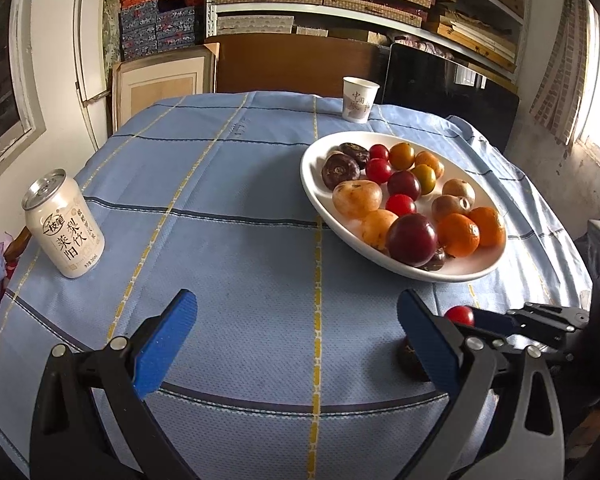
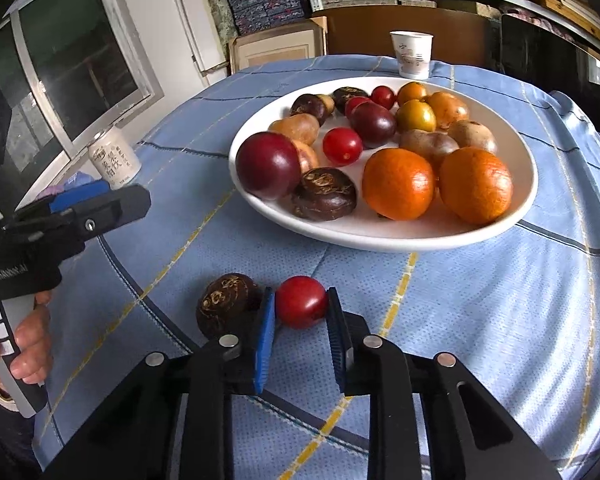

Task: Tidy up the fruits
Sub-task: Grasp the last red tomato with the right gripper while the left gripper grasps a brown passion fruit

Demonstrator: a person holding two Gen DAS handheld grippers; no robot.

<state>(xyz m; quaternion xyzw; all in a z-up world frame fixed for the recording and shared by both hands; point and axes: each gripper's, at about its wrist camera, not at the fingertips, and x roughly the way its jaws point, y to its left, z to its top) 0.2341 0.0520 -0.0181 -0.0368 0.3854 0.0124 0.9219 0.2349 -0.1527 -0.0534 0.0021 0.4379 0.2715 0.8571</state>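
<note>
The right gripper [image 2: 300, 312] pinches a red cherry tomato [image 2: 301, 306] between its 2 blue pads, low over the blue checked tablecloth [image 2: 480, 300]. A dark water chestnut [image 2: 226, 308] sits on the cloth at the tomato's 9 o'clock, touching the left pad. The white plate [image 2: 380, 236] — heaped with oranges, plums, tomatoes and more chestnuts — lies toward 12 o'clock. The left gripper [image 1: 296, 332] has its fingers spread wide over bare cloth. A drink can [image 1: 64, 224] stands at its 10 o'clock, a paper cup [image 1: 359, 99] beyond the plate.

Home storeroom: shelves [image 1: 380, 12] stacked with boxes, clothed table [image 1: 240, 208].
</note>
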